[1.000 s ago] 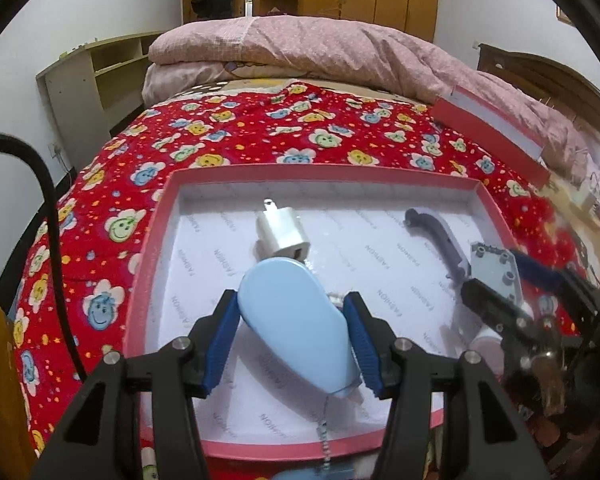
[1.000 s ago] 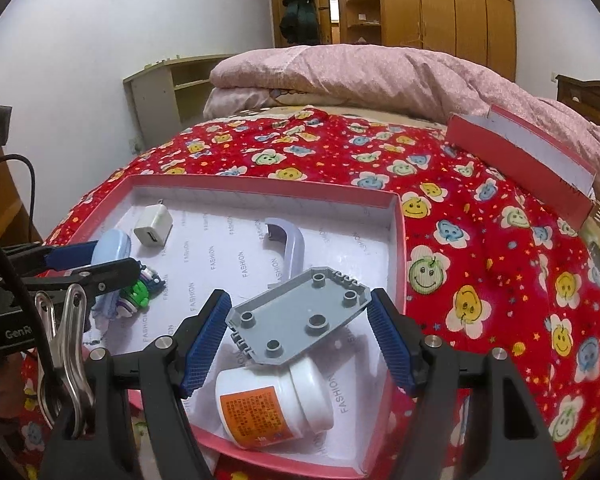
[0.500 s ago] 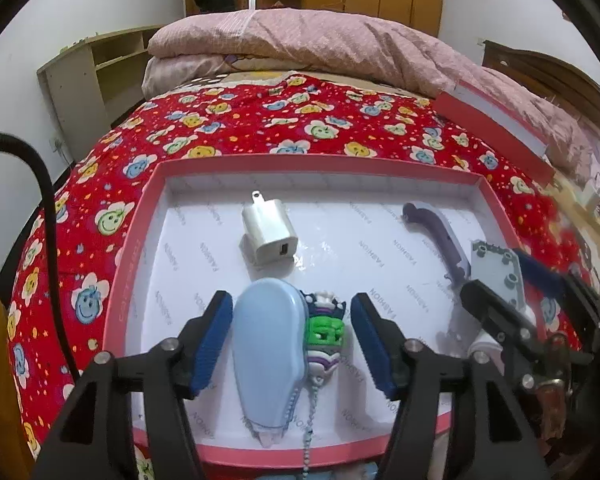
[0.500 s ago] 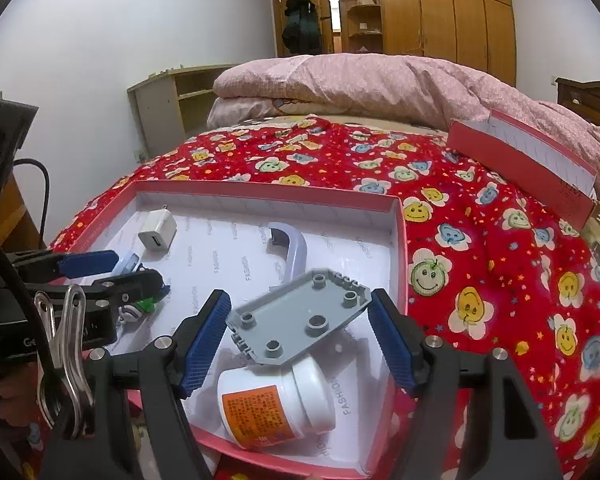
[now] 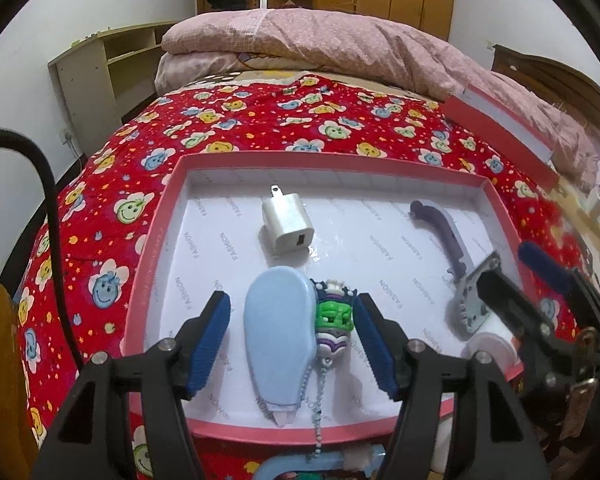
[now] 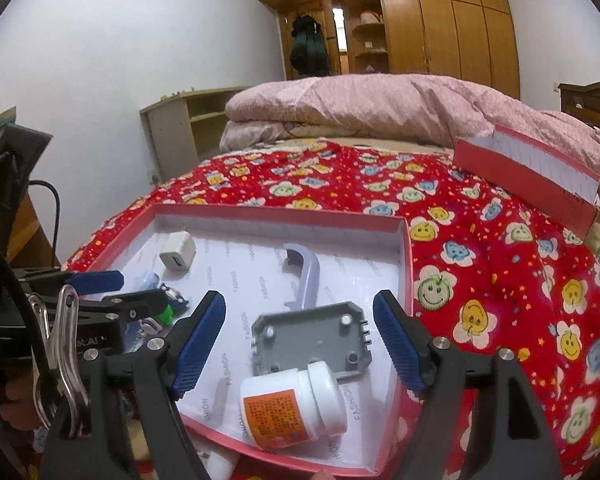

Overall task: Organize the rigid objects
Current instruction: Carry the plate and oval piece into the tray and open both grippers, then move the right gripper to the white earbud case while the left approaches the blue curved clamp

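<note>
Nearest to the viewer, two hand-held grippers with black arms and blue pads reach over the near edge of a shallow red box [image 5: 152, 248] with a white floor, which sits on a bed with a red flowered blanket [image 5: 260, 128].

On the left side, the left hand-held gripper [image 5: 294, 344] has its jaws spread wide and holds nothing. Between its pads, but touching neither, lie a pale blue oval case [image 5: 278, 340] and, just beside it on the right, a small green-faced toy figure [image 5: 334, 328] on a bead chain that trails over the box's near rim.

On the right side, the right hand-held gripper [image 6: 300, 344] is also spread wide and holds nothing. Between its pads a white pill bottle [image 6: 292, 404] with an orange label lies on its side near the front rim. A flat grey plastic plate [image 6: 312, 336] lies just behind it, and the bottle's cap overlaps the plate's near edge.

Farther in, a lilac curved handle [image 6: 304, 276] lies just beyond the grey plate. A white plug-in charger [image 5: 286, 226] rests toward the far left of the box, apart from the other things.

Beyond the box, a red box lid [image 6: 528, 176] lies at the far right of the bed, in front of a folded pink quilt [image 6: 380, 108]. Wooden wardrobes [image 6: 440, 28] stand against the far wall.
</note>
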`<action>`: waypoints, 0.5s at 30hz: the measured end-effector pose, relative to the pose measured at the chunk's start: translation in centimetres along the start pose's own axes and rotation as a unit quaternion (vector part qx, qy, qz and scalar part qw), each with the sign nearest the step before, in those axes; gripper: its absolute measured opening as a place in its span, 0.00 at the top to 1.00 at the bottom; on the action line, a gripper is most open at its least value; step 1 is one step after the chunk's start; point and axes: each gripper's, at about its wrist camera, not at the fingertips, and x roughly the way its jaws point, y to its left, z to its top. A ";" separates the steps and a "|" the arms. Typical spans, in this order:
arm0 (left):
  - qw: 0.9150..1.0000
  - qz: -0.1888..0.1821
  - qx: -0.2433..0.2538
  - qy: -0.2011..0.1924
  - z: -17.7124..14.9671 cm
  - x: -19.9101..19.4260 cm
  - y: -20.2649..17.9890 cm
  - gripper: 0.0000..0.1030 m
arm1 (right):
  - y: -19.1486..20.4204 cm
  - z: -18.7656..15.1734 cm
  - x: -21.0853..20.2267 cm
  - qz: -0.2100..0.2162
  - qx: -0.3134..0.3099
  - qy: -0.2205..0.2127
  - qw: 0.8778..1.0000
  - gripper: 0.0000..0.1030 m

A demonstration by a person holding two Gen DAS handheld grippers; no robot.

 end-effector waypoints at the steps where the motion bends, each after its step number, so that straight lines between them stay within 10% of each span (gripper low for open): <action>1: 1.000 0.000 0.001 0.000 0.0 -0.1 0.0 0.35 | 0.0 0.0 -0.1 0.003 0.002 -0.002 1.000 0.24; 15: 1.000 -0.002 -0.004 0.002 -1.0 -2.0 0.3 0.35 | -0.5 0.1 -0.6 0.003 0.014 0.019 1.000 0.24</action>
